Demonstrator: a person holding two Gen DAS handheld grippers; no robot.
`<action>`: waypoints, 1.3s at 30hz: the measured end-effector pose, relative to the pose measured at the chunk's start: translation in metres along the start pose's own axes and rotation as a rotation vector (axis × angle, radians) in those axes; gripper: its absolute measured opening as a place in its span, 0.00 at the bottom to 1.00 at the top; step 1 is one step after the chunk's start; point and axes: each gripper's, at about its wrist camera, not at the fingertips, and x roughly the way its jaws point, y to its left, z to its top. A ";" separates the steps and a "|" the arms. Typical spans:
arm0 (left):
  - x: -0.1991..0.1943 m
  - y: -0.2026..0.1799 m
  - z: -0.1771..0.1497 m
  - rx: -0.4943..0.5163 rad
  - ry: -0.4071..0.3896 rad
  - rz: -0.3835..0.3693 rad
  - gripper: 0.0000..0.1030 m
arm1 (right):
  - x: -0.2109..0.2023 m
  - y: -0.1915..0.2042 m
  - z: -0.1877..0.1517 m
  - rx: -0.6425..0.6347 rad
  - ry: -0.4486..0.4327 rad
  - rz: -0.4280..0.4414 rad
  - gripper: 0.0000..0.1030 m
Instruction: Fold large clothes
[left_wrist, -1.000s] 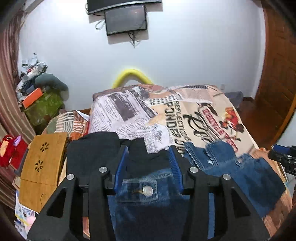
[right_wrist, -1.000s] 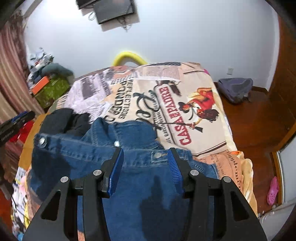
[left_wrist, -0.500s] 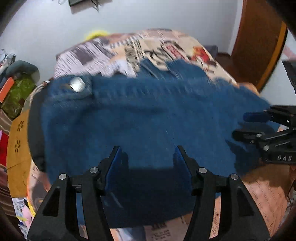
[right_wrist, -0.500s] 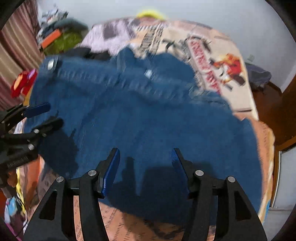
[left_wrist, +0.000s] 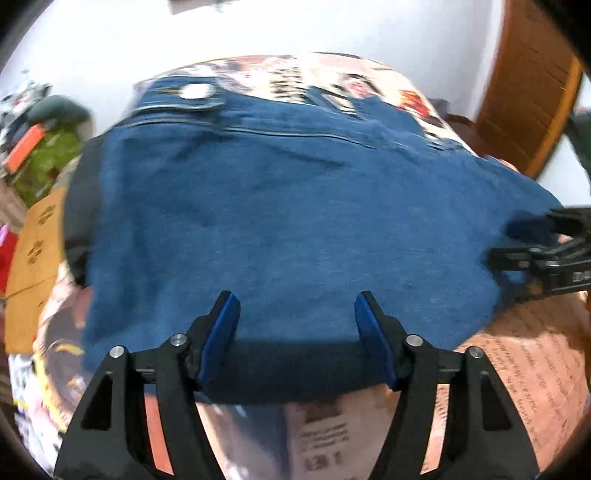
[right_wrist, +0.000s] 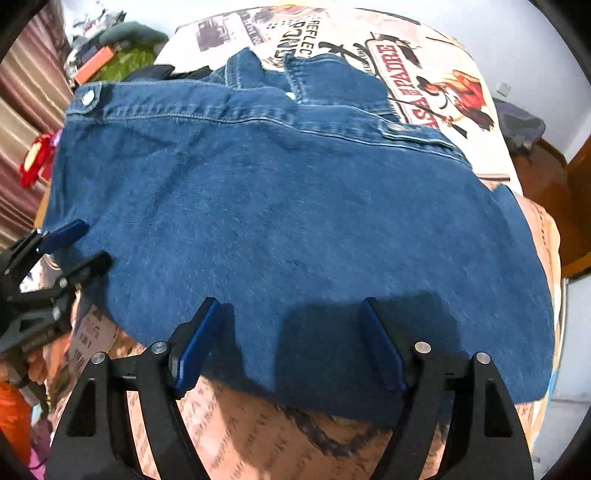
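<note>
Denim jacket (right_wrist: 280, 229) lies spread flat over the bed (right_wrist: 424, 66) w/ its newspaper-print cover, snap-button hem toward 12 o'clock, near edge at 6 o'clock by both grippers. Left gripper (left_wrist: 297, 321) w/ blue fingers (left_wrist: 221, 325) spread wide, nothing held, tips over the jacket's near edge; right gripper (right_wrist: 291, 332) same, fingers (right_wrist: 380, 343) wide apart & empty over the cloth edge. Each gripper shows in the other's view, left one at 9 o'clock, right one at 3 o'clock; green bag (right_wrist: 122, 62) w/ clutter sits at 11 o'clock beside the bed.
</note>
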 end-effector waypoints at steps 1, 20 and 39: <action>-0.002 0.006 -0.002 -0.021 0.001 0.009 0.69 | -0.005 -0.003 -0.003 0.011 -0.009 -0.005 0.72; -0.002 0.109 -0.057 -0.456 0.069 -0.028 0.84 | -0.055 -0.057 -0.030 0.213 -0.152 -0.086 0.72; 0.038 0.142 -0.070 -0.881 0.028 -0.526 0.83 | -0.042 -0.016 -0.016 0.184 -0.124 -0.011 0.72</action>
